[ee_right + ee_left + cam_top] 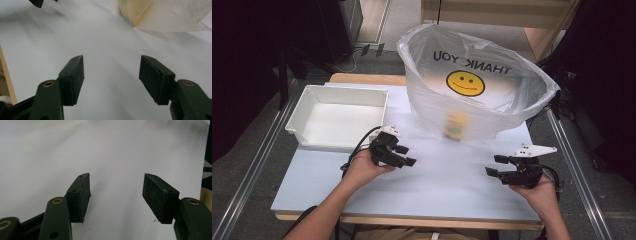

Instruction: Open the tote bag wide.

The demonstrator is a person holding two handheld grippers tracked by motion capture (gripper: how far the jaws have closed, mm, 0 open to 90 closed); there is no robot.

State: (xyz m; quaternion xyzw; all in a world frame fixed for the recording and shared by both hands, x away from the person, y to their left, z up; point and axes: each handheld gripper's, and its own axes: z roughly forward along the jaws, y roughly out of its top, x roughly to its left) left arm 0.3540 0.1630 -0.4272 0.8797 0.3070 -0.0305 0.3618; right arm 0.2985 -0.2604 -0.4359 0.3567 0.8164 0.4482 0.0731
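The left tongs (408, 155) hover low over the worktop (437, 165), left of its middle, held in the person's left hand (364, 167) with the jaws aimed toward the right. In the left gripper view the left tongs (116, 192) stand wide open — bare white surface between the pads and nothing gripped.

The right tongs (494, 165) sit over the right part of the worktop, in the right hand (539, 192), jaws aimed left toward the other pair; the two are well apart. In the right gripper view the right tongs (111, 75) are likewise spread wide and empty, with white worktop between the pads.

A clear plastic bag (512, 100) stands open at the back of the worktop, right of centre, printed with a yellow smiley (465, 83) and the words "THANK YOU", seen mirrored through the plastic. Low inside the bag, against its near wall, is a blurred yellowish item (455, 125) — what it is cannot be told. The right gripper view catches the bag (175, 15) ahead of the jaws, with the same yellow blur (131, 12) behind the film.

A white tray (307, 112) lies at the back left, just behind the left tongs, not touching them.
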